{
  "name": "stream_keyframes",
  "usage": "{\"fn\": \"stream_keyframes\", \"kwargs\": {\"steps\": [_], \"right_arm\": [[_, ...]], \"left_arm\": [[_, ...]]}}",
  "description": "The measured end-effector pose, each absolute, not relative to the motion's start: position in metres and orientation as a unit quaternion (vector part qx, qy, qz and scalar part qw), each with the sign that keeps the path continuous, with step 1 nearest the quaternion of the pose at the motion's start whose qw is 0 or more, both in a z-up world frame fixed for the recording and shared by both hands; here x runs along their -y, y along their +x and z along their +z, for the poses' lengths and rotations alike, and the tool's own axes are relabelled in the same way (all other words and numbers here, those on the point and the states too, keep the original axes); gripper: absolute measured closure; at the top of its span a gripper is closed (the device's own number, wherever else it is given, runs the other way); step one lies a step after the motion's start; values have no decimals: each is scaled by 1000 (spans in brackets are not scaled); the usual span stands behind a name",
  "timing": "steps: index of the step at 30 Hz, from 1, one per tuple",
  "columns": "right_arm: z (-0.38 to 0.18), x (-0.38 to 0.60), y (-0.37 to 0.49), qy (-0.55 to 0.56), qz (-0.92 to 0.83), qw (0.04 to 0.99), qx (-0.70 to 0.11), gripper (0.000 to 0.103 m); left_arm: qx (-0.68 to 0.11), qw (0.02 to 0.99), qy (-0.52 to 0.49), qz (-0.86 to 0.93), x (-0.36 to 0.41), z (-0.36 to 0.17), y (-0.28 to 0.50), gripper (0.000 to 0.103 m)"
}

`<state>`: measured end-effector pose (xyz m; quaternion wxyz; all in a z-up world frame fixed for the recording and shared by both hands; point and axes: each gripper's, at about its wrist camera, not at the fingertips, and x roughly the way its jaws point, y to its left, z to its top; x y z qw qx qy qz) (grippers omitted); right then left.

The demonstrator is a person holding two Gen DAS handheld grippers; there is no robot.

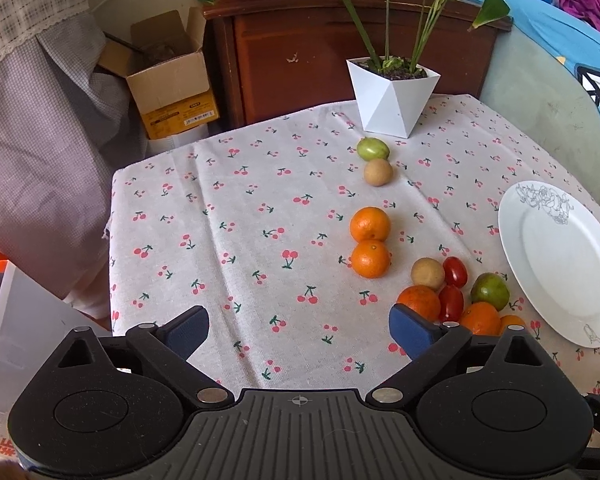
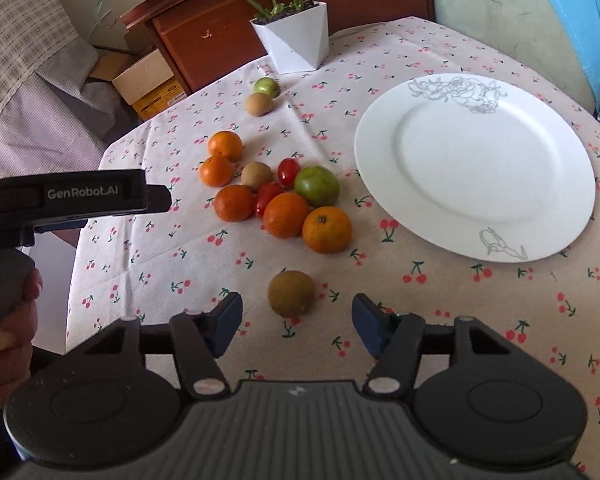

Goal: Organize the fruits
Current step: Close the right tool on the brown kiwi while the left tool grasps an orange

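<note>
While five oranges [image 2: 326,229] lie loose, one plate [image 2: 500,216] sits bare

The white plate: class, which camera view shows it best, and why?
The right wrist view: the white plate appears whole, large, bare, both line drawings clear. The left wrist view shows it smaller, squeezed against the right edge.

Lying across the cherry-print cloth [image 2: 204,264]: 5 oranges [image 2: 285,215], 2 pairing up at the left, 3 bunching nearer. Sitting among them: 3 brown round fruits [image 2: 291,293], 2 green fruits [image 2: 317,185], 2 red cherry tomatoes [image 2: 289,171]. Resting at the right: 1 white plate [image 2: 474,168]. Standing far back: 1 white planter [image 2: 294,46].
</note>
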<state>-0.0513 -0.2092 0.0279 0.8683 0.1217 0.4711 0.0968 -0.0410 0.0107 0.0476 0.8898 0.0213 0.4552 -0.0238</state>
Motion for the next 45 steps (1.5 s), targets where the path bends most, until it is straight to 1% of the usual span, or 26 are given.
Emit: {"fn": "stream_keyframes", "kwargs": {"steps": [2, 4, 7, 8, 11, 14, 17, 20, 23, 26, 32, 34, 37, 38, 39, 41, 45], "right_arm": [[26, 208, -51, 117, 94, 872, -465, 52], [26, 206, -51, 109, 95, 877, -457, 58], [25, 205, -49, 106, 95, 880, -454, 69], [24, 205, -49, 107, 98, 879, -455, 75], [24, 205, -49, 106, 100, 879, -454, 75], [25, 205, -49, 107, 97, 879, -454, 76], [26, 210, -50, 116, 88, 879, -454, 76], [29, 213, -50, 116, 76, 883, -448, 76], [29, 218, -50, 122, 64, 882, -450, 76], [27, 221, -49, 127, 56, 881, -452, 76], [25, 226, -49, 140, 47, 877, -458, 75], [25, 225, -49, 141, 49, 876, -458, 73], [25, 225, -49, 139, 49, 877, -458, 73], [25, 225, -49, 139, 50, 877, -458, 73], [25, 225, -49, 139, 50, 876, -458, 73], [25, 225, -49, 139, 50, 876, -459, 73], [25, 223, -49, 134, 51, 877, -459, 73]], "left_arm": [[-456, 889, 22, -34, -8, 46, -42, 10], [-455, 889, 27, -44, -5, 44, -43, 12], [-453, 889, 37, -53, 0, 40, -43, 15], [-453, 889, 39, -57, 1, 38, -43, 18], [-455, 886, 29, -79, 4, 33, -41, 27], [-461, 882, 13, -96, 6, 28, -39, 42], [-457, 883, 7, -107, 10, 24, -38, 46], [-453, 884, -1, -117, 14, 21, -37, 48], [-454, 882, -2, -126, 19, 15, -35, 54], [-446, 886, 2, -127, 24, 14, -34, 55], [-439, 889, -23, -133, 23, 13, -29, 56], [-435, 890, -25, -133, 24, 12, -28, 56], [-432, 892, -22, -134, 27, 12, -27, 58], [-431, 892, -20, -136, 28, 12, -27, 61], [-431, 891, -20, -140, 28, 12, -27, 66], [-432, 890, -20, -148, 30, 11, -27, 70], [-430, 890, -14, -151, 32, 10, -28, 70]]}}
